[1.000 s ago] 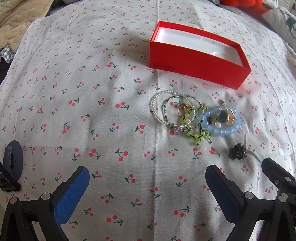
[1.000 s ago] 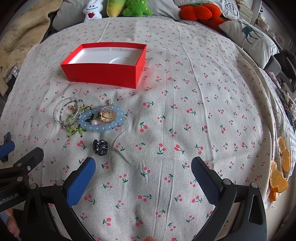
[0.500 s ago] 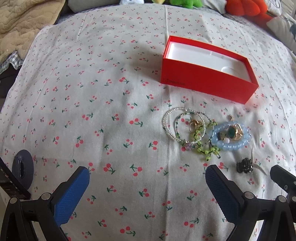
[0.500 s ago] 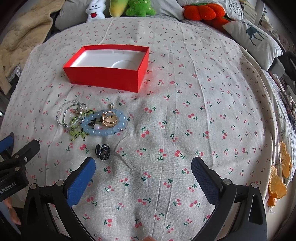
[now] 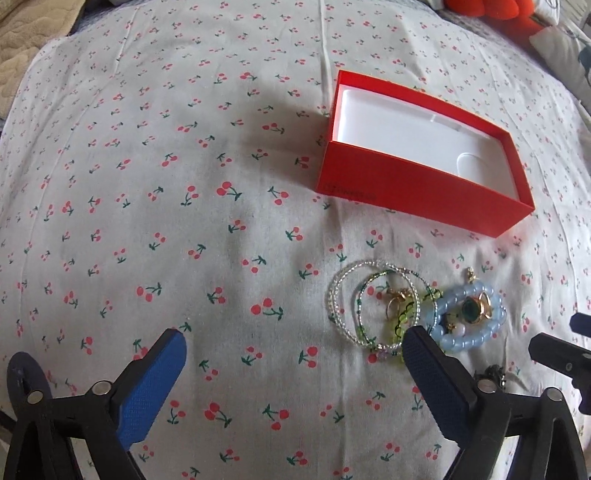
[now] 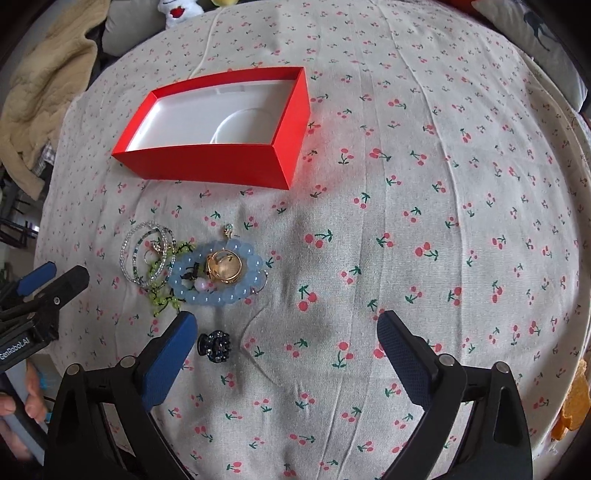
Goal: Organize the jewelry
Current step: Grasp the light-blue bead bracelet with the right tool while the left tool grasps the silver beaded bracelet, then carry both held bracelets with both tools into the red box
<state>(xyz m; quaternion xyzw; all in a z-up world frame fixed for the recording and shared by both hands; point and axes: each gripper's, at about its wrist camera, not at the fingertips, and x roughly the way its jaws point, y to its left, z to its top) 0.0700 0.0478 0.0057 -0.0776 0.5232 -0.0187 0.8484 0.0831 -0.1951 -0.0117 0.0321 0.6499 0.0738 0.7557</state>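
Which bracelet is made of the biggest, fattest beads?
The pale blue bracelet. Its beads are big and round, and gold rings lie inside its loop. The clear beaded bracelets and the green one beside it have tiny beads.

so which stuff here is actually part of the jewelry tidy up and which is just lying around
Part of the job:
red box, open, nothing in it
blue bead bracelet with gold rings inside it
clear bead bracelets
green bead strand
dark hair clip

Just lying about:
beige blanket
white plush toy
cherry-print cloth
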